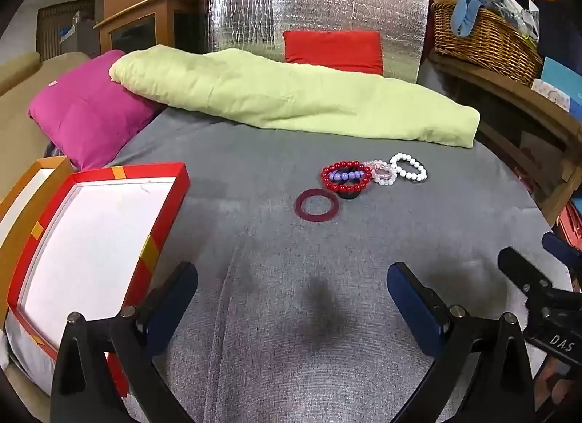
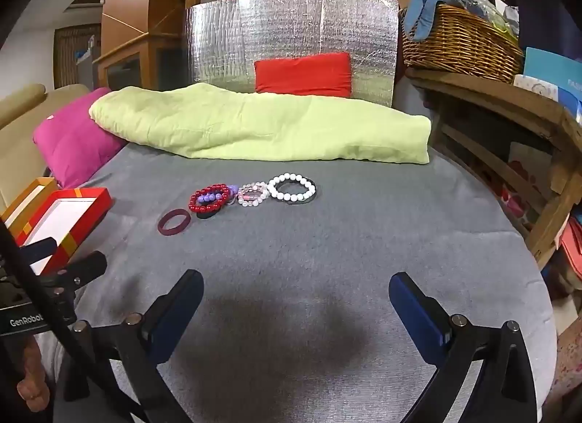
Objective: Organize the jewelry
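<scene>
A dark red bangle (image 1: 316,205) (image 2: 174,221) lies on the grey cloth. Behind it sit a red bead bracelet (image 1: 346,176) (image 2: 210,198) with purple beads inside, a pink clear bead bracelet (image 1: 385,172) (image 2: 252,194) and a white bead bracelet (image 1: 408,167) (image 2: 291,187). An open red box (image 1: 96,241) (image 2: 62,221) with a white inside stands at the left. My left gripper (image 1: 293,299) is open and empty, well short of the jewelry. My right gripper (image 2: 296,303) is open and empty, also short of it.
A green folded blanket (image 1: 291,99) (image 2: 262,124) and a pink pillow (image 1: 83,110) lie at the back. A silver foil panel (image 1: 313,11) stands behind. A wicker basket (image 1: 483,37) sits on a wooden shelf at right.
</scene>
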A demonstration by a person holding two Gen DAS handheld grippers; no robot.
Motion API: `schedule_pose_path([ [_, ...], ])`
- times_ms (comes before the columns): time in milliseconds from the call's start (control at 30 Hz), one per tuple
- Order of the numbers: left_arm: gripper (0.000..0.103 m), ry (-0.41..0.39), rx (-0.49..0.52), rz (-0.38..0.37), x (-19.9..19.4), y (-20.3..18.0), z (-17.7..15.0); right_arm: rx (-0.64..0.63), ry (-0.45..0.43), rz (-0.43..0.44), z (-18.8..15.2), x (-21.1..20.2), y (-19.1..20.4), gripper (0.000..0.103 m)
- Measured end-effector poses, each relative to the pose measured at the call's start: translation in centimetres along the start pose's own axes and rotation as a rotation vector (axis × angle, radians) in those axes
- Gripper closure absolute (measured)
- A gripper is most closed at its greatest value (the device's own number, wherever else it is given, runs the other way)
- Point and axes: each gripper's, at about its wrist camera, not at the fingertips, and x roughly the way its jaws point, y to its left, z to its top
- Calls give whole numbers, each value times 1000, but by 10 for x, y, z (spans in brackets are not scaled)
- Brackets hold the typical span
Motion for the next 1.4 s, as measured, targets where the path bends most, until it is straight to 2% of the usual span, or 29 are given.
schedule_pose_path([
  [300,0,3,-12,7,6,1,-3,-12,6,-18,-9,-1,-2,0],
  [433,0,5,-5,10,8,-1,0,6,19,-29,-2,2,-2,0],
  [467,0,-3,-1,8,6,-1,-7,7,19,-28,-2,2,-2,0],
  [1400,0,9,-11,-6,12,1,-10,-9,34,-29,-5,5,-1,0],
])
